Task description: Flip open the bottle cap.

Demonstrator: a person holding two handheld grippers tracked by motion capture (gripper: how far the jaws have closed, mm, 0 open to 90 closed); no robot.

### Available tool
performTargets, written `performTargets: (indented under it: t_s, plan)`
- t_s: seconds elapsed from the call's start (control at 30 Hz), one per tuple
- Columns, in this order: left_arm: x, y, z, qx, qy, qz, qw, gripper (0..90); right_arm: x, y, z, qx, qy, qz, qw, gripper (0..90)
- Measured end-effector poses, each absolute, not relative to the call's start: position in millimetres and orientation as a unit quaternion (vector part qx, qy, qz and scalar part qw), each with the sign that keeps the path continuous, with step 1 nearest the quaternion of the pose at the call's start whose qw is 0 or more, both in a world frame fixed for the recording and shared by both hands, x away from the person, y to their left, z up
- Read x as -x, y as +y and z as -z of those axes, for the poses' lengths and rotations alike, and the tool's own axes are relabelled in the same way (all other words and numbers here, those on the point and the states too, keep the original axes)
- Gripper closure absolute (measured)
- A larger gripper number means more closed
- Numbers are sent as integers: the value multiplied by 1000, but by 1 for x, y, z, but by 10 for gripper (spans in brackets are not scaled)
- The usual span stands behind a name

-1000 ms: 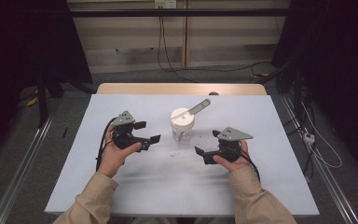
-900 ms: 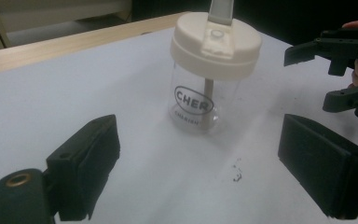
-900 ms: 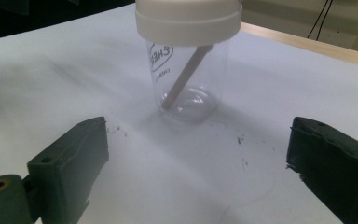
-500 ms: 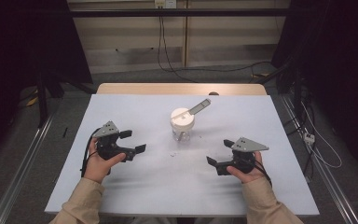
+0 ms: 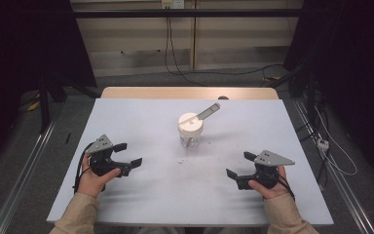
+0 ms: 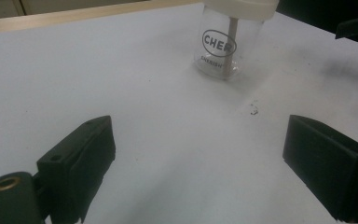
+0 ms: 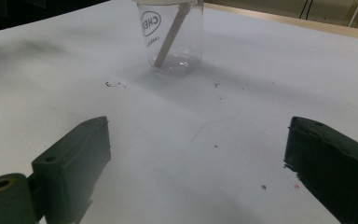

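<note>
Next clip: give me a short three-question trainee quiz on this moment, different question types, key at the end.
1. True or false: the left gripper is shut on the jar.
2. Multiple choice: the jar stands A) between the two grippers and farther from the person, B) at the table's left edge, C) in the right gripper.
3. Fill in: the stick inside the jar leans ____ rather than standing upright.

Key: 1 false; 2 A; 3 tilted.

jar (image 6: pixel 221 44) top cropped, label (image 7: pixel 150 24) partly unreadable
</note>
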State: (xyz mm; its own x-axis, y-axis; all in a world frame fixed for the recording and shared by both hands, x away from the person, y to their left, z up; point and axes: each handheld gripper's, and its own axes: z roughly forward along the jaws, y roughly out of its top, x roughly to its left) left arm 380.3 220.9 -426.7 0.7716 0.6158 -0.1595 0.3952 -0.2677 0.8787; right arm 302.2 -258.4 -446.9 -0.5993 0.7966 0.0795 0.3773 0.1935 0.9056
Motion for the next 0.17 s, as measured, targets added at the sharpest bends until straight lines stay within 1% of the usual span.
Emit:
performTargets:
  t_s: [0.1,0.17]
  plan:
    - [-380,224,427,-787,324,-101,515,78,-300,-261,448,-395,744,-495,212,64]
    - [-379,225,426,-788,324,-107,513,77,-301,-262,449,-398,743,-493,213,64]
